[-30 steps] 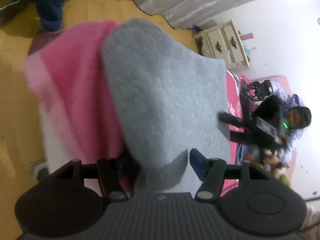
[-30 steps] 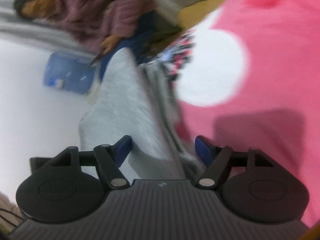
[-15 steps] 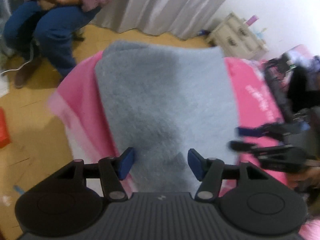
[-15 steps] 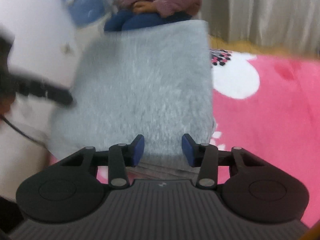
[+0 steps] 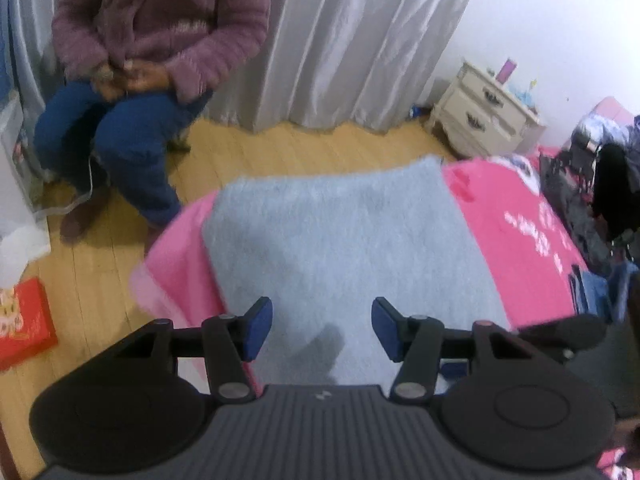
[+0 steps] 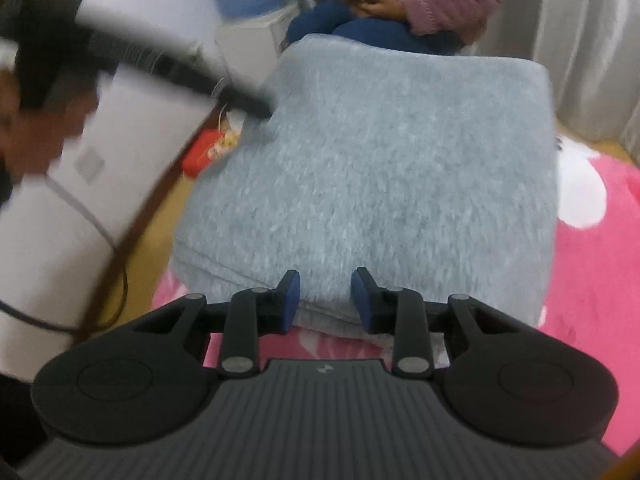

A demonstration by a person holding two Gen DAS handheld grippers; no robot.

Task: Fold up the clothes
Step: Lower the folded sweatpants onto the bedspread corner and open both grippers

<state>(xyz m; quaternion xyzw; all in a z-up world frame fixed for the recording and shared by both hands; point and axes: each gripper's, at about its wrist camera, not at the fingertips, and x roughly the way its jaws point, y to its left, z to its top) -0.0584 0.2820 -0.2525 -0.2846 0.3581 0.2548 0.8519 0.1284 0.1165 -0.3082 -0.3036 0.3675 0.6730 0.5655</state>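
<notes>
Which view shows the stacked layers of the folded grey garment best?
The right wrist view: the grey garment fills it, with its layered near edge visible between the open fingers. The left wrist view shows only its flat top, edges blurred.

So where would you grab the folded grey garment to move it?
Pinch the stacked near edge of the grey garment, coming in low from the right gripper side over the pink blanket: the layers end there, exposed, between its open fingers.
</notes>
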